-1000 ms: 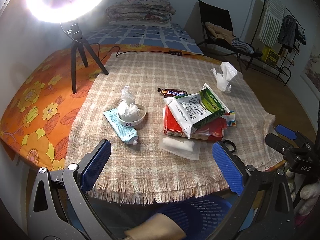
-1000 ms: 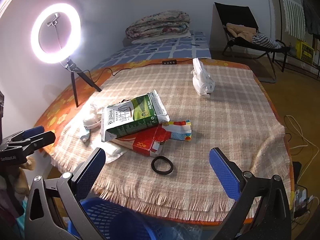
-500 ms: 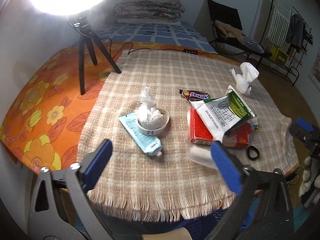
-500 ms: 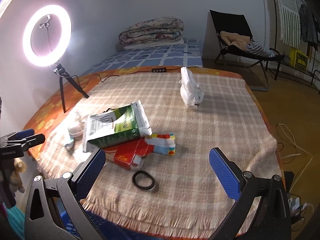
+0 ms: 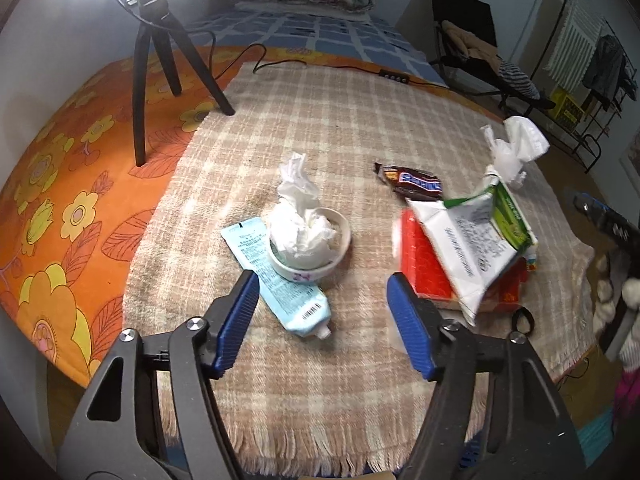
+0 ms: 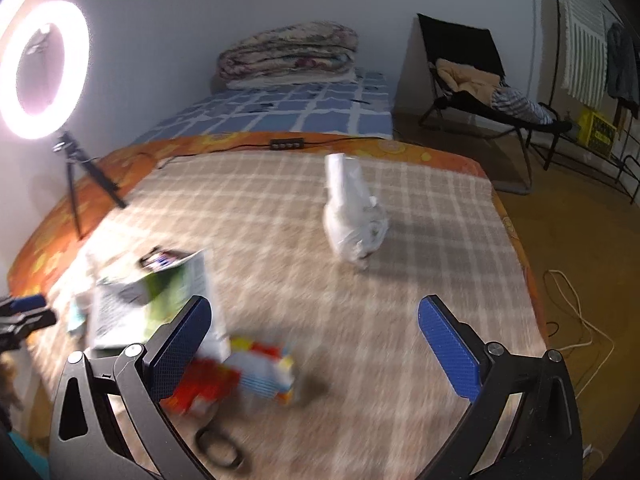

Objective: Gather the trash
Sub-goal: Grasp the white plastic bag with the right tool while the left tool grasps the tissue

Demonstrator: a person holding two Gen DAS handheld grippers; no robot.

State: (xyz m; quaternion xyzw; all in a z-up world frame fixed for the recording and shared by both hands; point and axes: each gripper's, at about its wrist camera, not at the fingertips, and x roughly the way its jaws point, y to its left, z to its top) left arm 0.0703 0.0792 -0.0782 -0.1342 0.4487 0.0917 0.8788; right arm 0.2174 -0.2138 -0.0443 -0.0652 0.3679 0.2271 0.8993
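The plaid cloth (image 5: 320, 120) on the desk lies bare along its near edge and far half. The tube (image 5: 280, 280) and tissue-filled bowl (image 5: 312, 248) block the middle; the packaging pile (image 5: 460, 256) crowds the right edge, the tripod (image 5: 160, 60) the far-left corner.

Premises: a home bedroom. A bed (image 6: 304, 116) carries folded quilts (image 6: 288, 52). A folding chair (image 6: 472, 68) and clothes rack (image 5: 592, 60) stand alongside.

In my left view, a bowl (image 5: 310, 246) holding tissue (image 5: 302, 220) sits mid-frame on a tube (image 5: 276, 276). Right of it a carton (image 5: 472, 240) lies atop a box (image 5: 424, 264); a wrapper (image 5: 414, 182) lies behind, a bag (image 5: 514, 148) upper right.
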